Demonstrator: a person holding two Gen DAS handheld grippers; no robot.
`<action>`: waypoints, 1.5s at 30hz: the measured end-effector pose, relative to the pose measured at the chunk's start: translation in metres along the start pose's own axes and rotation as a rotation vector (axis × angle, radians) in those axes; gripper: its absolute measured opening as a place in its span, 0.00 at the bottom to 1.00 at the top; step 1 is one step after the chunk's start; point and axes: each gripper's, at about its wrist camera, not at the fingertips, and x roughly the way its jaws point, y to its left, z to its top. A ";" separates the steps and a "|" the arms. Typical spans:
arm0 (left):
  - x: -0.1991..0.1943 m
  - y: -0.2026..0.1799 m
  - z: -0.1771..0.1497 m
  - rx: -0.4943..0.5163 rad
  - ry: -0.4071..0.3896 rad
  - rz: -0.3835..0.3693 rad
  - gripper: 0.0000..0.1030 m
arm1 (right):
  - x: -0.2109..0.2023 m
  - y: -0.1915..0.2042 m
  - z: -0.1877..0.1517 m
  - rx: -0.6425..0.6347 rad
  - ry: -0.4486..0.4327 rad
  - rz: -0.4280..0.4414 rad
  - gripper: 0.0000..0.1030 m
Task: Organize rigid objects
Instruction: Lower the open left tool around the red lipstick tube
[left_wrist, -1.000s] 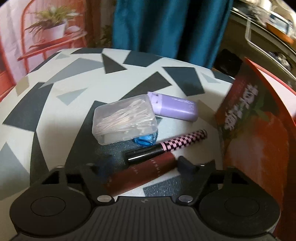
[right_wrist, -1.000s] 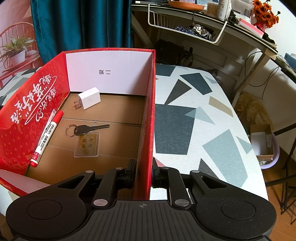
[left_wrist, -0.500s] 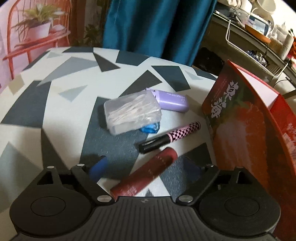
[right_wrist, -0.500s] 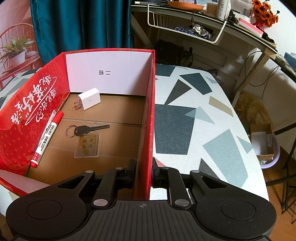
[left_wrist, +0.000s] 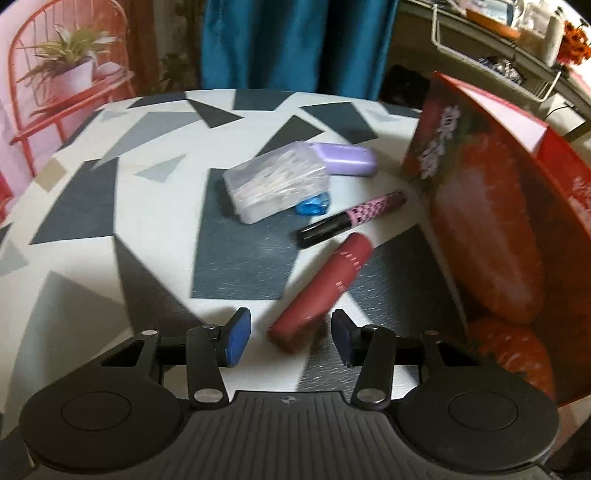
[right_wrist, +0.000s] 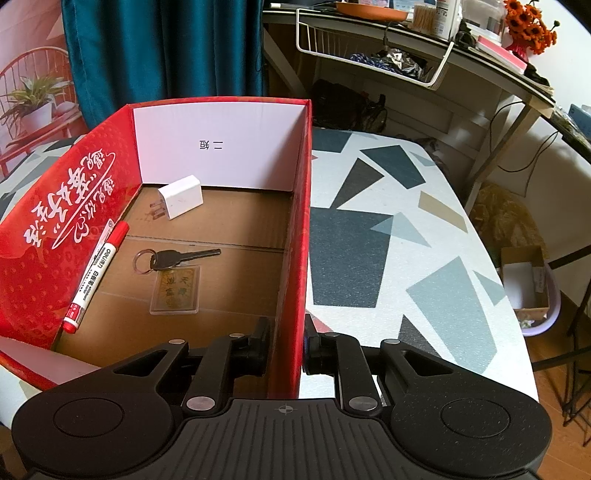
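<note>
So the left gripper (left_wrist: 291, 338) is down over the table with the grey-and-white triangle pattern (left_wrist: 147, 206), and its jaws have just been closing in, but the blue pads (left_wrist: 236, 341) aren't pressing on anything yet. The near end of the dark red cylindrical tube (left_wrist: 325, 284) sits right between them, with a gap on both sides, so it's loose on the table. Just past it lies a black pen-shaped tube with a pink checkered cap (left_wrist: 351, 219), then a clear plastic box of cotton swabs (left_wrist: 275, 184) resting on a small blue thing (left_wrist: 314, 205), with a lilac plastic case (left_wrist: 345, 158) behind.

The right gripper (right_wrist: 286, 349) is clamped on the right wall of the red cardboard box (right_wrist: 295, 236). Inside the box: a white plug adapter (right_wrist: 181, 197), a red-capped white marker (right_wrist: 94, 273) leaning on the left wall, a black key on a ring (right_wrist: 173, 257) and a clear tag (right_wrist: 175, 290) on the floor.
</note>
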 end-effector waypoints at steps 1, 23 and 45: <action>0.000 0.002 -0.002 0.005 0.005 0.017 0.51 | 0.000 0.000 0.000 0.000 0.000 -0.001 0.16; 0.014 0.035 0.014 -0.093 -0.031 0.146 0.40 | 0.000 0.000 0.000 -0.003 0.001 -0.002 0.17; 0.015 0.039 0.018 -0.159 -0.048 0.052 0.58 | 0.001 0.001 0.000 -0.005 0.004 0.000 0.17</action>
